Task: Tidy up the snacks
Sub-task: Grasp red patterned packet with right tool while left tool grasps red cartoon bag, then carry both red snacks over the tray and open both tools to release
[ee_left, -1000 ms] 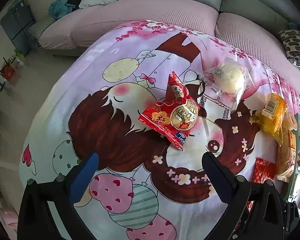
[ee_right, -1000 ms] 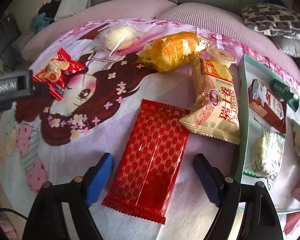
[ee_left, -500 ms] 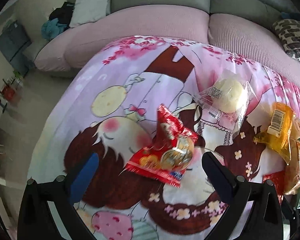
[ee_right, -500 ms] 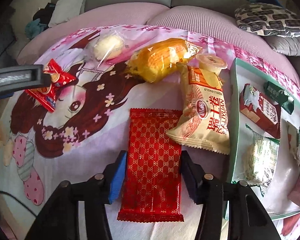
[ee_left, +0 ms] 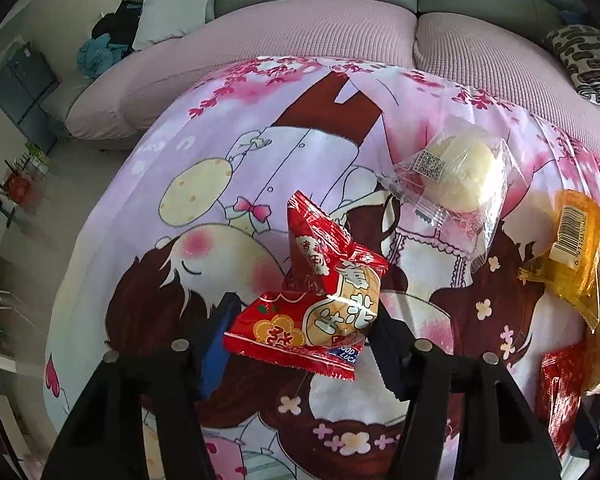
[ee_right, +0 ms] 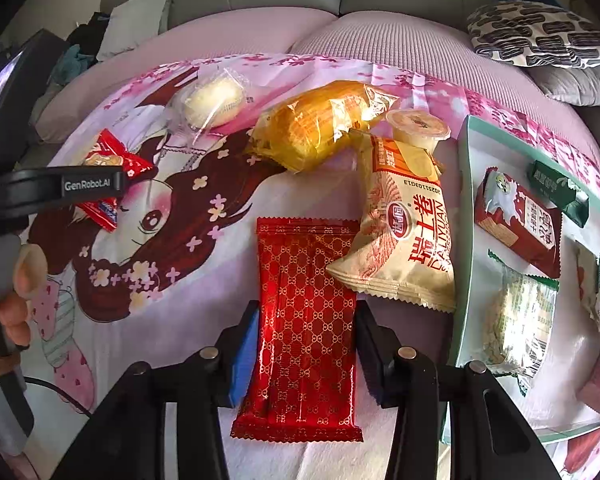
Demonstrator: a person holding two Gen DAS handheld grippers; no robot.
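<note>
Red patterned packet (ee_right: 306, 328) lies flat on the printed cloth (ee_right: 172, 280), beside the tray's (ee_right: 462, 248) left rim; right gripper (ee_right: 306, 354) jaws just closing, pressing its long edges. Left gripper (ee_left: 300, 344) jaws just closing, clamped on small red snack bag (ee_left: 320, 300) mid-cloth.

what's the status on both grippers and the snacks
Left gripper just closed on the red peanut packet. Right gripper just closed on the flat red packet. Tray alongside, cream roll bag overlapping the flat packet's corner.

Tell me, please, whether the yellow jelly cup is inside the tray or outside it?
Outside: the jelly cup sits on the cloth just left of the tray rim.
</note>
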